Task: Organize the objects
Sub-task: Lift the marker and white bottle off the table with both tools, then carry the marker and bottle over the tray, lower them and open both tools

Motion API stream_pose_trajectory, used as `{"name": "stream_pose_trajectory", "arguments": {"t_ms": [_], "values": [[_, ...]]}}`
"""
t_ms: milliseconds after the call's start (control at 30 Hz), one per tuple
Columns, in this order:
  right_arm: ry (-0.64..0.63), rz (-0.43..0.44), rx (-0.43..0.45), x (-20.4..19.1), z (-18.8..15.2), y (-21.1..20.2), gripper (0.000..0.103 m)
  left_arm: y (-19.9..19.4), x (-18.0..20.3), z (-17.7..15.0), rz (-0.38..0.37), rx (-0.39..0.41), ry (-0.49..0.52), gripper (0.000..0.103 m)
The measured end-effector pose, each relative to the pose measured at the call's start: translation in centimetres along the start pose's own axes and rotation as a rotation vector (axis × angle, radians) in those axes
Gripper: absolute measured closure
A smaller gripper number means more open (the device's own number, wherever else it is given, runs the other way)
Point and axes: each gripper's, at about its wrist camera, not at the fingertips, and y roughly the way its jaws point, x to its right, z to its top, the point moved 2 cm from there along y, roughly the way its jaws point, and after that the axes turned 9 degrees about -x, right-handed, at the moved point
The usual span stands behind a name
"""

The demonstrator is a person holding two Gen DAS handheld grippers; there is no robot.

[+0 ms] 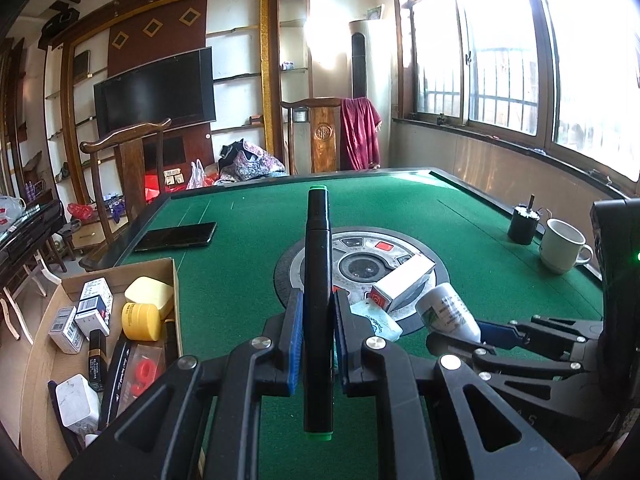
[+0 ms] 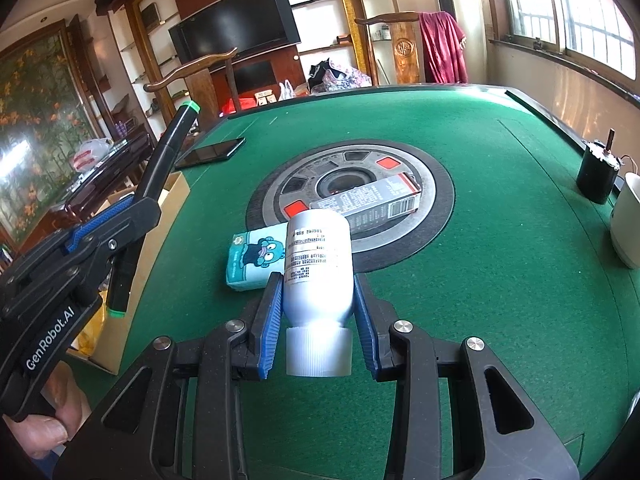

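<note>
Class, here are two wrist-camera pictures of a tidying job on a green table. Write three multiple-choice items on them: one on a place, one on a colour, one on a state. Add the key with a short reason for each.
1. Where does the black phone lie?
A. in the cardboard box
B. flat on the green table
C. on the wooden chair

2. What colour are the end caps of the black marker?
A. green
B. red
C. yellow

3. What is the right gripper doing?
A. standing open over bare felt
B. shut on the white mug
C. shut on the white bottle

Key:
1 B: the phone rests on the felt of the green table, beyond the cardboard box.
2 A: both ends of the marker in the left gripper show green.
3 C: blue pads press both sides of the white bottle; the white mug stands apart.
</note>
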Motion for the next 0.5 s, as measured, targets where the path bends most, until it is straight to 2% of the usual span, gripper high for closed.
{"name": "stream_pose_trajectory", "arguments": {"t_ms": [233, 500], "values": [[0.018, 0.035, -0.001, -1.4, -0.7, -0.5, 0.069, -1.5, -1.5, 0.1, -0.028, 0.016, -0.046, 0.089], [-0.030, 0.083, -0.012, -5.7, -1.1, -1.1, 0.069, -5.2, -6.4, -1.2, -0.049, 0.023, -0.148, 0.089]]}}
